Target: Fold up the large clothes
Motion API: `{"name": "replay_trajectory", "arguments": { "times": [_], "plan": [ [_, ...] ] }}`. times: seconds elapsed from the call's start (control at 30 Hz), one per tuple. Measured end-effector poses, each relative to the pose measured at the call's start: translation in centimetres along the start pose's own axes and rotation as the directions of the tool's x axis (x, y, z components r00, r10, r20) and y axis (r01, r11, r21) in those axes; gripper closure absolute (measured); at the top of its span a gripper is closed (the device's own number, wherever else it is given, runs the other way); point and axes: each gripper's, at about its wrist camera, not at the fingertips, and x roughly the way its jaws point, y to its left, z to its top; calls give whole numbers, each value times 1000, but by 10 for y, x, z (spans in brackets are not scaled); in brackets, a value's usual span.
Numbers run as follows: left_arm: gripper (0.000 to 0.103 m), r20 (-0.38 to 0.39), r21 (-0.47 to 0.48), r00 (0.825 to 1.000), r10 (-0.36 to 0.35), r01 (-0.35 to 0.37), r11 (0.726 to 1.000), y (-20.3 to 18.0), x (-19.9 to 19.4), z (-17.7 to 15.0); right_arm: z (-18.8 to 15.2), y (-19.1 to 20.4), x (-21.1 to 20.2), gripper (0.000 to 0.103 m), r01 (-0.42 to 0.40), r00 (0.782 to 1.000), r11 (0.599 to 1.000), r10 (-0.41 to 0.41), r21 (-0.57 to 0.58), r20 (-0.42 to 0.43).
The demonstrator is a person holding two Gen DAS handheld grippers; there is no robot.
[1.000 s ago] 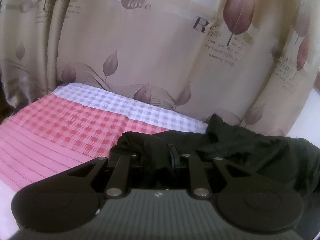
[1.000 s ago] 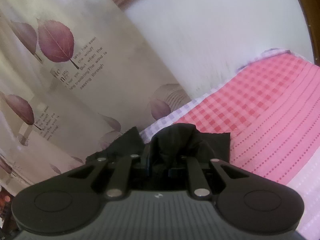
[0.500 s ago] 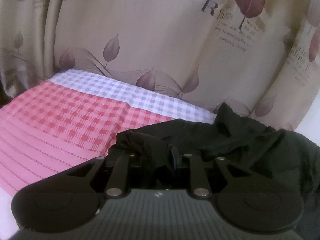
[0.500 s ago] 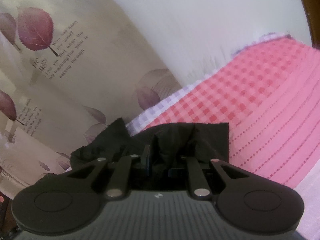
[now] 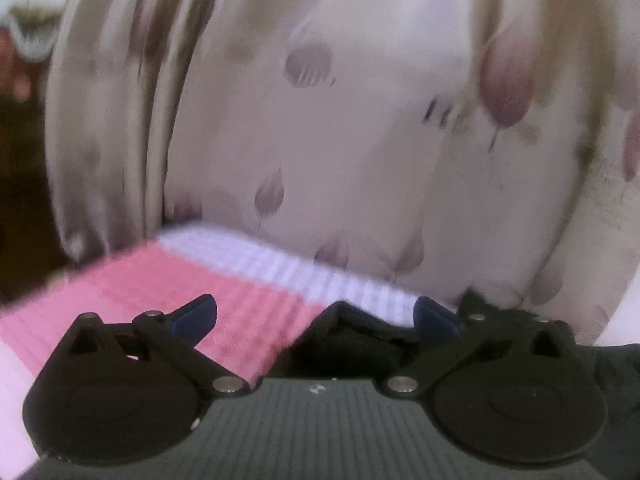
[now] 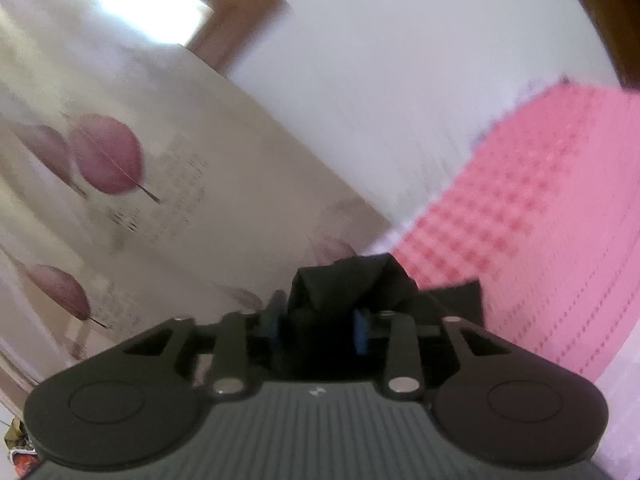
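Both grippers have just been opening, which reads as the release at the end of a fold stroke rather than the start of one. The left gripper (image 5: 316,316) stands at its widest, its blue pads far apart, with a peak of the black garment (image 5: 352,336) lying loose between them and touching neither, so that corner looks already let go. The right gripper (image 6: 318,328) is only partly spread; a bunched hump of the same black garment (image 6: 352,284) still fills the gap between its pads, and the blur makes it hard to say whether the pads still press on it, though they appear to stand just clear. The garment lies on the bed (image 5: 132,292), on the pink checked cover close to the far edge, where a pale lilac checked strip meets the leaf-printed curtain (image 5: 360,160). In the left wrist view, more of the dark cloth trails off along that far edge toward the right. So one fold seems laid down, but the cloth looks rumpled and peaked rather than flat: smoothing and probably further folds remain, and how neat the result is cannot be judged from these low views.
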Motion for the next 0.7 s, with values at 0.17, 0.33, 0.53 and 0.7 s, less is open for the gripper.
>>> {"name": "replay_trajectory", "arguments": {
  "times": [0.17,0.33,0.53,0.7],
  "plan": [
    [6,-26,51,988,-150,151,987,-21,-21,11,0,33,-13,48,-2,999,995,6,-98,46],
    [61,-148,30,939,-309,317,948,-58,-11,6,-40,97,11,58,-102,991,925,64,-367,-115],
    [82,-271,28,879,-393,415,909,-104,30,-14,-134,160,82,87,-195,940,777,-27,-599,-341],
    [85,-369,149,893,-257,330,932,-104,77,-42,-175,164,129,91,-201,899,621,-190,-757,-395]
  ]
}}
